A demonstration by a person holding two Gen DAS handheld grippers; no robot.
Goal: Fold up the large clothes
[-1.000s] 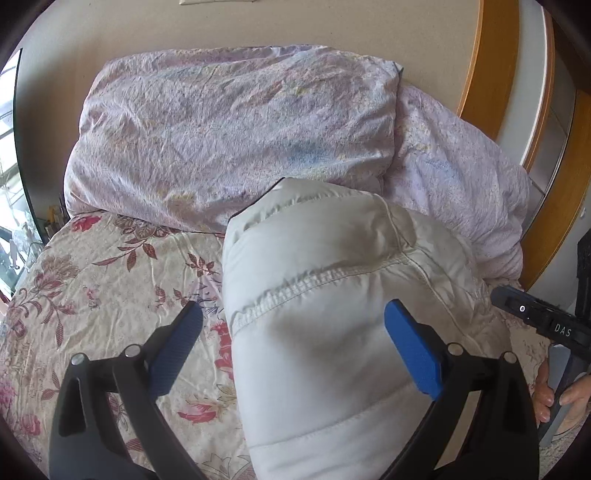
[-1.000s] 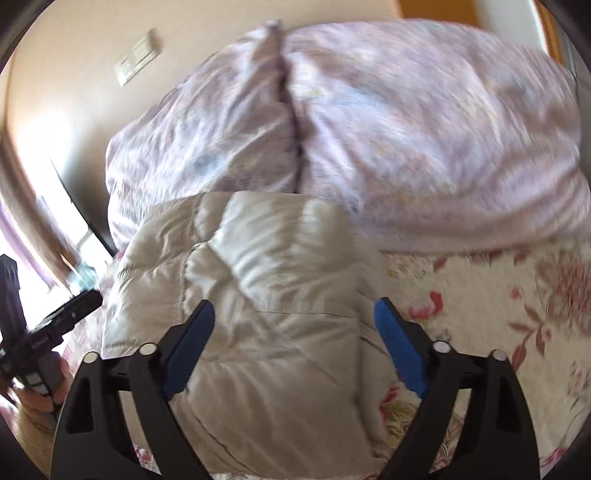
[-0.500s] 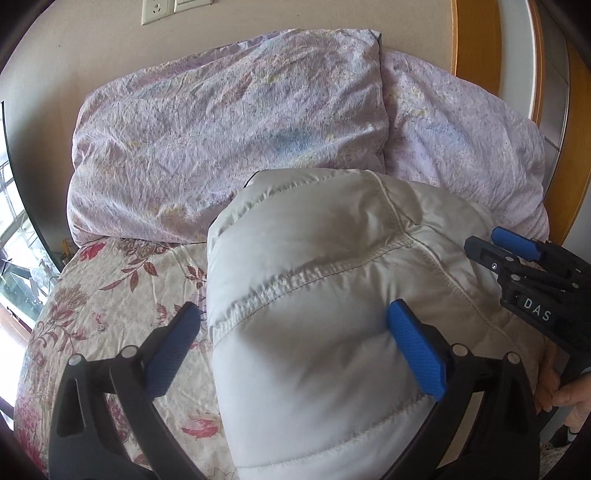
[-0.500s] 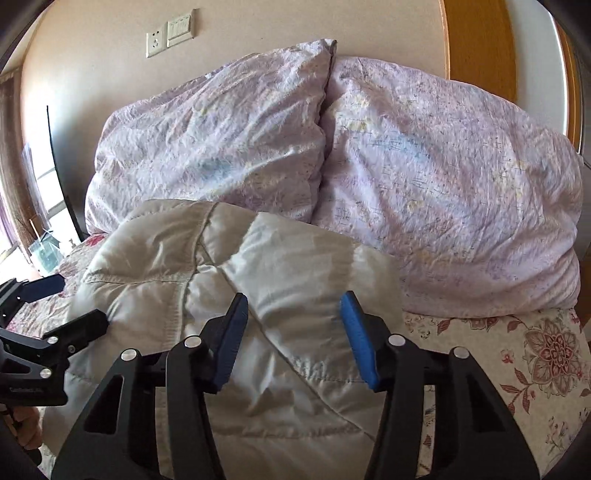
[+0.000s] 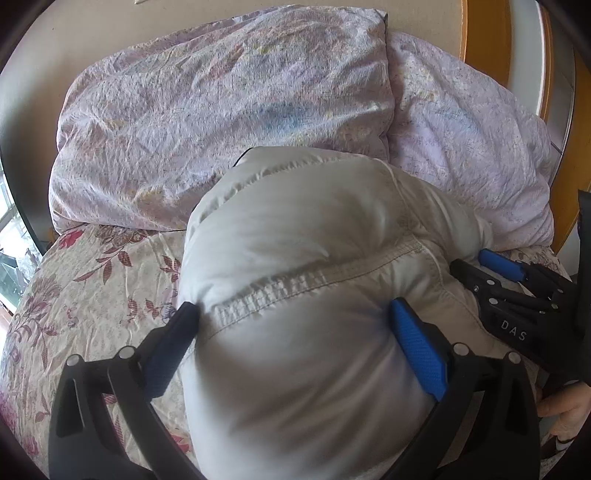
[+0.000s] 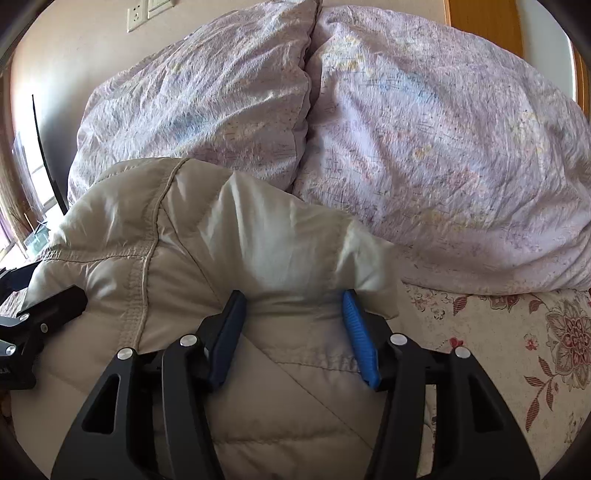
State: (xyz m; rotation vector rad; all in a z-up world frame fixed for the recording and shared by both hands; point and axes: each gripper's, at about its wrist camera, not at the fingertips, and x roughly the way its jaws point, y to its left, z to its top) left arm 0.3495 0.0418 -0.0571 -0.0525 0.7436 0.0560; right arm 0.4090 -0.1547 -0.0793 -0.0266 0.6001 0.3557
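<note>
Two lilac pillows lean against a beige wall at the head of a bed with a flowered sheet. Wall sockets sit high, wood panelling stands alongside, and daylight enters a window.

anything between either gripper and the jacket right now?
Nothing visible. The left gripper and the right gripper each have their blue pads pressed straight into the puffy jacket, bulging fabric between them.

puffer jacket | pale grey-beige, quilted | bundled | on floral bedsheet, against pillows
</note>
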